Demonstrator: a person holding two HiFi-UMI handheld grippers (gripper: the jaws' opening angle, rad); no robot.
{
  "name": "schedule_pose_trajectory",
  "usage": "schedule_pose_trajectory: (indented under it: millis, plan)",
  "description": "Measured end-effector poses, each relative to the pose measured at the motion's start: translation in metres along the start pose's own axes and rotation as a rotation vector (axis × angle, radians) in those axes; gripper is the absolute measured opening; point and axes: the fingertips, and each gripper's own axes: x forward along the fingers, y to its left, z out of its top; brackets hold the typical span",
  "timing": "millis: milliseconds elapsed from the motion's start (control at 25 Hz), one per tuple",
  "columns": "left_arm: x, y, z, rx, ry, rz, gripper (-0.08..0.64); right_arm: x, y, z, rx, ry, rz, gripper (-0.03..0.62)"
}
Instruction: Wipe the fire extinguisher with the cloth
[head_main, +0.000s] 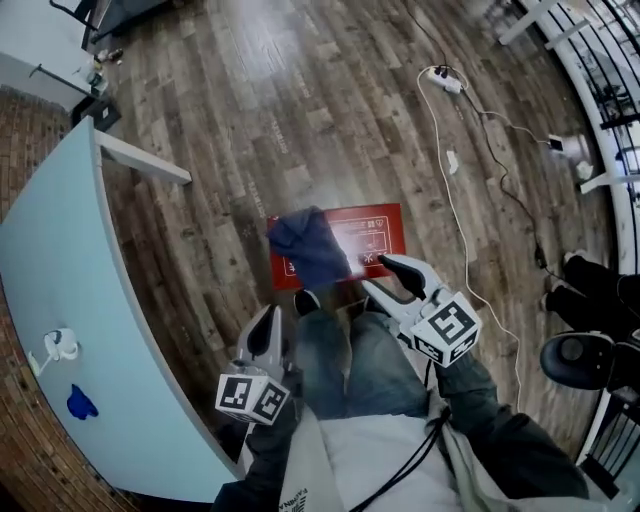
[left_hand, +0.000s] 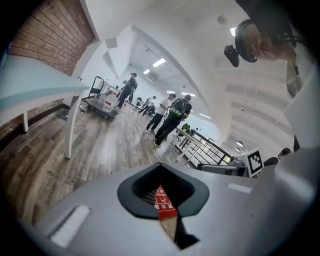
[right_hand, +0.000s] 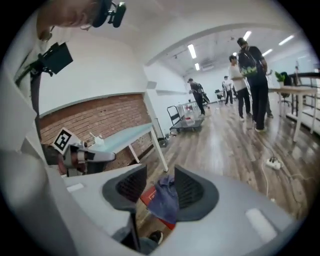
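Note:
The fire extinguisher (head_main: 365, 240) appears as a flat red case with white print, lying on the wooden floor ahead of my feet. A dark blue cloth (head_main: 308, 245) lies crumpled over its left part, held by nothing. My right gripper (head_main: 378, 273) hangs high above the case's near right edge, open and empty. The right gripper view (right_hand: 160, 182) shows the cloth (right_hand: 167, 200) and the red case (right_hand: 148, 196) far below, through the gap between the jaws. My left gripper (head_main: 272, 312) is raised at my left knee, shut, with a sliver of the red case (left_hand: 162, 204) visible past its pads.
A pale blue table (head_main: 60, 300) with small white and blue items stands at the left. A white cable and a power strip (head_main: 445, 80) trail across the floor to the right. A black chair base (head_main: 585, 360) and someone's feet (head_main: 580, 285) are at the right edge. People stand far off.

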Motion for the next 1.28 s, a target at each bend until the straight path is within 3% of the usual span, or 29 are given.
schedule_pose_trajectory:
  millis: [160,320,520,720,1280]
  plan:
    - [-0.018,-0.058,0.047,0.052,-0.055,-0.057,0.003,-0.069,0.036,0.069,-0.091,-0.111,-0.005,0.109]
    - [-0.034,-0.11,0.079,0.113,-0.101,-0.113,0.003,-0.112,0.045,0.093,-0.099,-0.166,-0.039,0.002]
    - [-0.031,-0.16,0.079,0.199,-0.134,-0.201,0.003,-0.133,0.047,0.095,-0.101,-0.212,-0.056,0.002]
    - [-0.021,-0.186,0.07,0.221,-0.134,-0.239,0.003,-0.139,0.041,0.086,-0.092,-0.222,-0.063,0.002]
    - [-0.011,-0.176,0.059,0.23,-0.097,-0.232,0.003,-0.131,0.036,0.063,-0.045,-0.192,-0.057,0.002]
